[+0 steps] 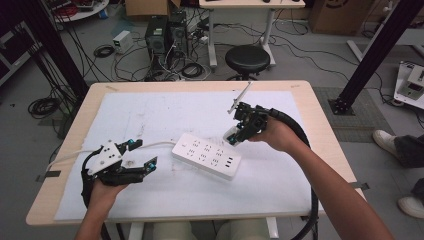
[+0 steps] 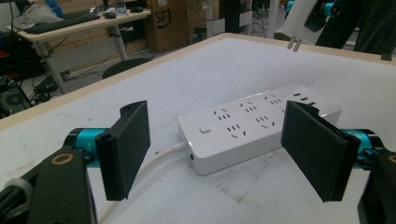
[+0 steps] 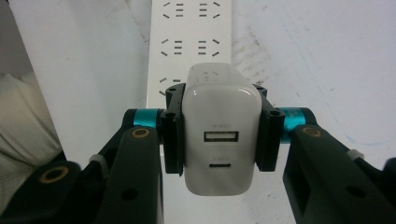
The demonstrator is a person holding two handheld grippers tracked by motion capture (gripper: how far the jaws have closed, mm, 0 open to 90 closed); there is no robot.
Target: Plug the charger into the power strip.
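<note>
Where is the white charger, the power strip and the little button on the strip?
white charger (image 3: 222,135), right gripper view, on its face with the two ports.
power strip (image 1: 206,155), high view, on the middle of its top with the sockets.
button (image 2: 204,130), left gripper view, on the button's top.

claw (image 2: 215,154): black pads | teal collars | brass screws | black cable
</note>
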